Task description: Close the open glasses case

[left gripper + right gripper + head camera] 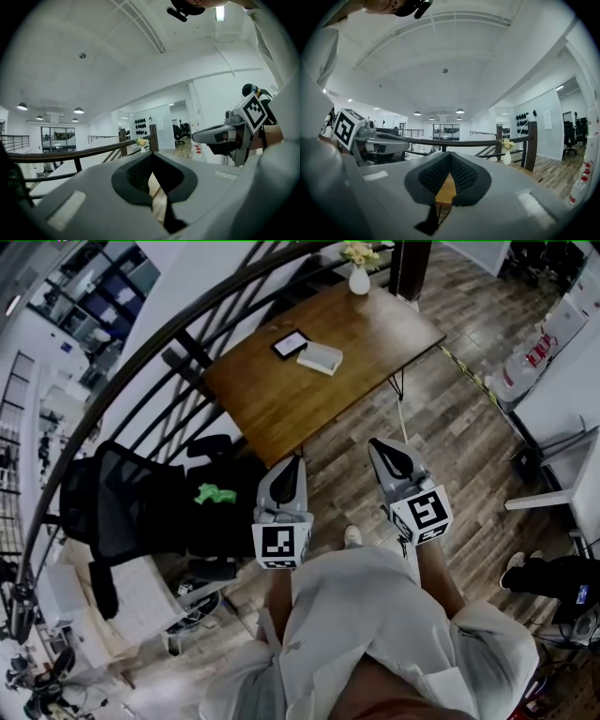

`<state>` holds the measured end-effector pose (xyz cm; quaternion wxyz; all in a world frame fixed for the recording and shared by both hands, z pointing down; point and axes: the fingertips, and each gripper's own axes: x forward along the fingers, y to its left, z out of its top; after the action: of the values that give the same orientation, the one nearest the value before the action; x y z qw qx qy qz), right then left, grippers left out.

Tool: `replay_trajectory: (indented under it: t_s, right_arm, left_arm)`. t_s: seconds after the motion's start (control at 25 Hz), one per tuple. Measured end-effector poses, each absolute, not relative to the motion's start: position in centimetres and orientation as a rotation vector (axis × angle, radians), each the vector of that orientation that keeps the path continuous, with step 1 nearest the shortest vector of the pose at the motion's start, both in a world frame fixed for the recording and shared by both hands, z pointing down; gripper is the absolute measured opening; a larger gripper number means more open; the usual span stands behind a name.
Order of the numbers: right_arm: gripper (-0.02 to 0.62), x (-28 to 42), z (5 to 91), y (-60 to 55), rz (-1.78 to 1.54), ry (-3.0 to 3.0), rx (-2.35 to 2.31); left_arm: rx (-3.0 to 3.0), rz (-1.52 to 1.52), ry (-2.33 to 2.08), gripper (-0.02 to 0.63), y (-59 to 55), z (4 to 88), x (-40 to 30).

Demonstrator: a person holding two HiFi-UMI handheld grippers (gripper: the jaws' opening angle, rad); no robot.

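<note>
The glasses case (320, 357) is a pale flat box lying on the brown wooden table (281, 399), far ahead of me. A dark flat piece (289, 343) lies touching its left end; I cannot tell whether it is the lid. Both grippers are held close to my body over the floor, well short of the table. The left gripper (291, 465) (151, 157) has its jaws together with nothing between them. The right gripper (384, 448) (450, 157) is likewise shut and empty. Neither gripper view shows the case.
A white vase of flowers (359, 277) stands at the table's far end. A black mesh chair (122, 507) with a green object (214, 493) on it sits left of me. A dark railing (141, 352) curves behind the table. White furniture (562, 399) lines the right.
</note>
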<state>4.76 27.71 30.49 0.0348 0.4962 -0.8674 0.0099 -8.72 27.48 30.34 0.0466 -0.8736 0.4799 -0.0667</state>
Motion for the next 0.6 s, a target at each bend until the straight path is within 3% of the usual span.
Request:
replay_trajectory:
  t_s: [0.6]
  right_arm:
    - [0.003,6.7,30.5,21.9,0.029,-2.691,1.515]
  left_arm:
    - [-2.645,-0.198,1.504,0.02,21.9,30.6,-6.7]
